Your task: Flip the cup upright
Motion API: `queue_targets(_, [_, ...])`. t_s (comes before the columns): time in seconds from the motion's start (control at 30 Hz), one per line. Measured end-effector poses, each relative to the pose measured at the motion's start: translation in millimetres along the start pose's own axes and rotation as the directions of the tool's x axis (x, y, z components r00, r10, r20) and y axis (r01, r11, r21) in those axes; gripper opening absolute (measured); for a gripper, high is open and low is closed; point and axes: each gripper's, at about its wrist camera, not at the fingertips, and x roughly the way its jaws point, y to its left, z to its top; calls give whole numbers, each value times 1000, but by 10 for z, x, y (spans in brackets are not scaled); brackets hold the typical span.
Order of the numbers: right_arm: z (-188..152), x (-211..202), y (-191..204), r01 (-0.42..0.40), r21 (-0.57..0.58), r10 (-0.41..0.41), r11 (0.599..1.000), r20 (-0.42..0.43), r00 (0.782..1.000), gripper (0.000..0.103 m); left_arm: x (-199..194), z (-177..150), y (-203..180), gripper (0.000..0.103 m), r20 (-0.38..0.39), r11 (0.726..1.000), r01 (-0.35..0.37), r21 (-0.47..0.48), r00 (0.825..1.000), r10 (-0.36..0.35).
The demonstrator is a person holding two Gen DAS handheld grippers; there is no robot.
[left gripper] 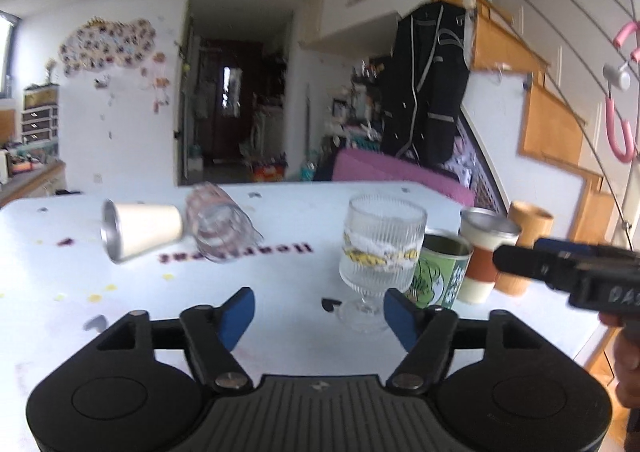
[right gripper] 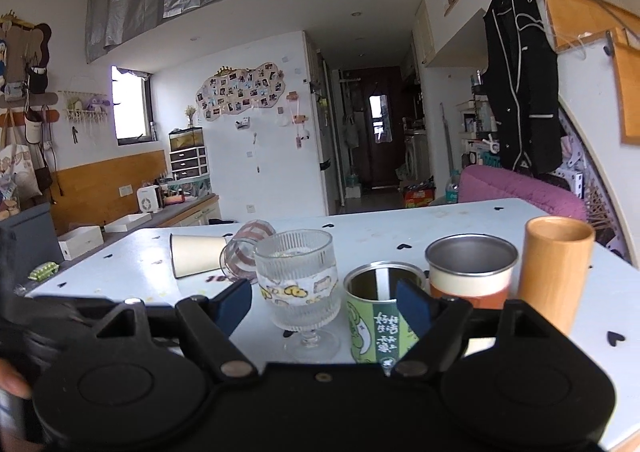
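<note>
White counter [right gripper: 460, 224] with black heart marks carries upright cups; a cream cup [left gripper: 140, 230] lies sideways. Left claw [left gripper: 319, 316] and right claw [right gripper: 326, 302] both gape wide, empty.

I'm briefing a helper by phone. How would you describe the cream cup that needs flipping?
On the white table, look left of the upright row of cups. Two lie on their sides there: the cream cup is the outer one, opaque with a metal lining, unlike the clear pink-striped glass beside it.

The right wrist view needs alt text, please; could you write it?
On a white table, a paper cup and a checked glass lie tipped over behind four upright cups. The open right tool holds nothing.
</note>
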Motion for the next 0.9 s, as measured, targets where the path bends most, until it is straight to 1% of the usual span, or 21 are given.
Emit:
queue_targets(0.17, [-33, -97, -19, 35, -12, -35, 999, 3, 999, 86, -255, 6, -21, 87, 59, 1000, -28, -5, 998, 28])
queue_targets(0.3, [-39, -184, -10, 76, -39, -75, 996, 14, 997, 94, -363, -33, -37, 96, 82, 998, -60, -15, 995, 61])
queue_targets(0.43, [-66, -260, -6, 83, -58, -82, 995, 23, 996, 97, -427, -84, -64, 103, 94, 996, -88, -16, 992, 89])
queue_targets(0.5, [-77, -287, -5, 95, -63, -94, 993, 25, 995, 101, -435, -107, -83, 103, 90, 995, -97, -16, 991, 98])
queue_targets(0.6, [-104, -345, 10, 114, -71, -112, 991, 27, 993, 103, -441, -142, -91, 103, 78, 994, -105, -22, 991, 107])
queue_targets(0.9, [-168, -435, 19, 131, -80, -130, 988, 16, 991, 103, -480, -190, -113, 103, 72, 993, -118, -17, 990, 119])
